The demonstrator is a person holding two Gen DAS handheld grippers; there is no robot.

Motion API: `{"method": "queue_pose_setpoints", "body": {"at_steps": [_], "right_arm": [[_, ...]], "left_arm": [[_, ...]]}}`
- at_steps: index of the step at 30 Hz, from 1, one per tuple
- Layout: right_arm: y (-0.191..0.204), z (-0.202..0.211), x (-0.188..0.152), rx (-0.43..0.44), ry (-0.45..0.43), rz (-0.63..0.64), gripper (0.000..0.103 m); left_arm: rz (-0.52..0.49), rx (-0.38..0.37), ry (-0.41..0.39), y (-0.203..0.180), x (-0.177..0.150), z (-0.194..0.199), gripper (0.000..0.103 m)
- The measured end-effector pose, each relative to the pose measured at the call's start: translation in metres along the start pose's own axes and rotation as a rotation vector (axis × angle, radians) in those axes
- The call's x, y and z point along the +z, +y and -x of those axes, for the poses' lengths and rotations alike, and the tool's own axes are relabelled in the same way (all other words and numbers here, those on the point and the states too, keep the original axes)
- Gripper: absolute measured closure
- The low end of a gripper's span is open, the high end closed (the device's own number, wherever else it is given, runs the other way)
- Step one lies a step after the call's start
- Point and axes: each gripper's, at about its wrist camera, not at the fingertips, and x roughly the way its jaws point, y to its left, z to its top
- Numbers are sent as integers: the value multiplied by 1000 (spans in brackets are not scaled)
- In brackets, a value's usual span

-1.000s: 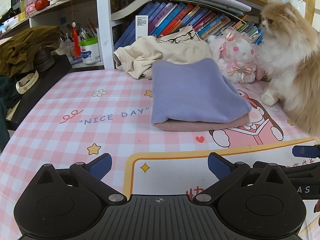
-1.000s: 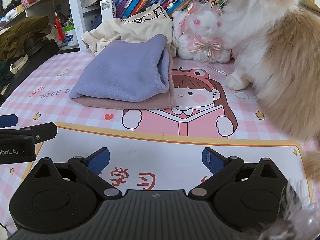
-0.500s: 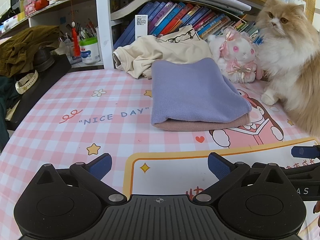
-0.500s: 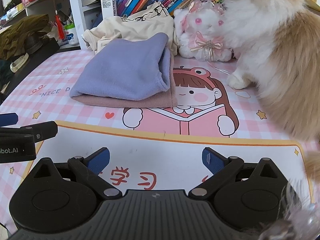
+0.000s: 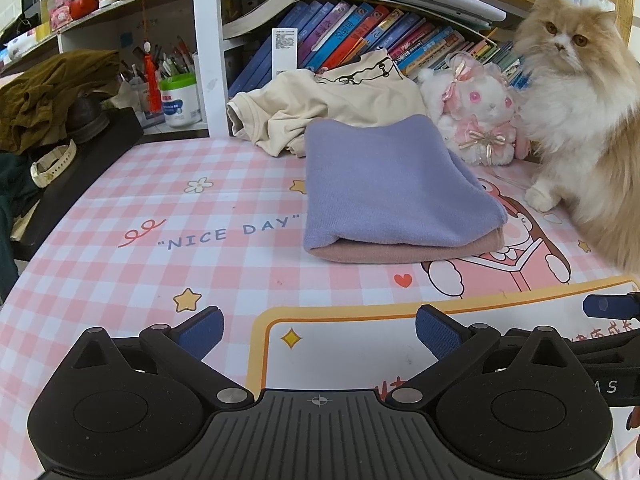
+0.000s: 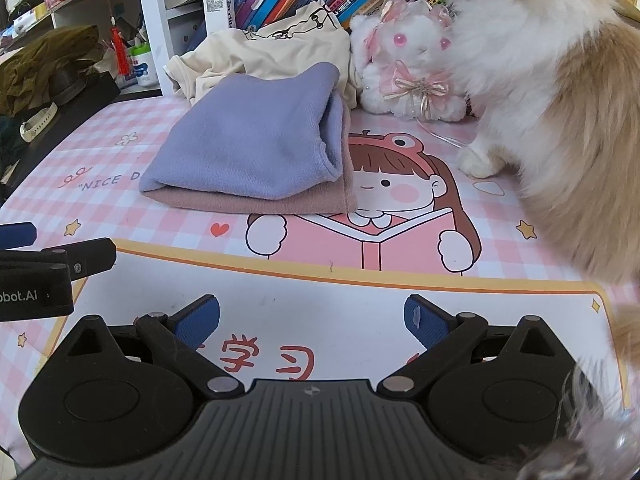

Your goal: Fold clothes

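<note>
Both the left gripper (image 5: 319, 330) and right gripper (image 6: 312, 320) hover wide apart and empty over the pink checked table (image 5: 120, 272) near its front edge. The folded lavender fleece garment (image 5: 390, 188) lies atop a folded dusty-pink garment (image 6: 256, 200) mid-table, with bare surface between; a fluffy cream-and-ginger cat (image 5: 580, 120) crowds the right edge.

Folded garment (image 5: 394, 184) sits on a second folded garment (image 5: 400, 254), mid-mat (image 5: 120, 264), far of both grippers. Crumpled shirt (image 5: 332, 108) lies just behind the stack against the bookshelf (image 5: 360, 36); plush toy (image 5: 480, 120) right of the shirt, cat (image 5: 588, 120) right of the plush. Left gripper (image 5: 318, 330) and right gripper (image 6: 311, 322) at the near edge, left one left of the right.
</note>
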Motion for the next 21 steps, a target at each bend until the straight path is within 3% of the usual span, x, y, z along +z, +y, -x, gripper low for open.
{"method": "queue_pose_setpoints", "body": {"at_steps": [21], "right_arm": [[0, -11, 3, 6, 21, -2, 3]], "left_arm": [[12, 23, -6, 1, 2, -6, 0]]}}
